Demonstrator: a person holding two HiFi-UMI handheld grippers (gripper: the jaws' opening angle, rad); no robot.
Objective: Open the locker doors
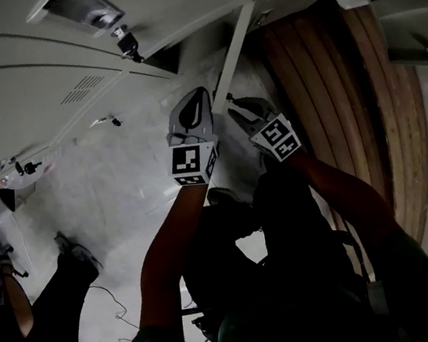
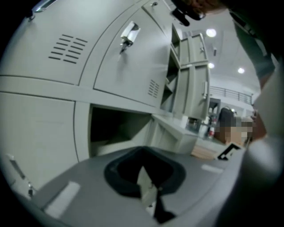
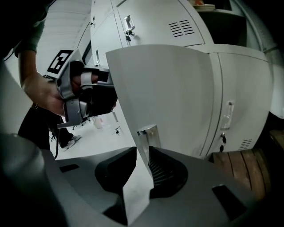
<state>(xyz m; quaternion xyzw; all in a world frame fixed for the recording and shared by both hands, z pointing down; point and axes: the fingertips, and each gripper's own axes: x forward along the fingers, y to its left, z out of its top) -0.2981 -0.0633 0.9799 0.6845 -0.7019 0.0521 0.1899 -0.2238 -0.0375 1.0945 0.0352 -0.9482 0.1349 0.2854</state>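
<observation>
The locker bank (image 3: 151, 22) faces you. One locker door (image 3: 168, 97) stands open from it. Your right claw (image 3: 143, 170) is clamped on that door's edge beside the handle (image 3: 148, 133); your left claw (image 2: 145, 179) is clamped on the same door.

Floor here is pale and kind of marbled (image 1: 112, 181), and over on the right there's a stretch of brown wooden slats (image 1: 330, 93) running alongside it. Near left on the pale part, somebody's dark shoe (image 1: 84, 263) is planted, with a thin cable (image 1: 112, 301) lying close by. The right gripper view also catches a small dark bit (image 3: 117, 130) on that floor, too tiny to tell what.
</observation>
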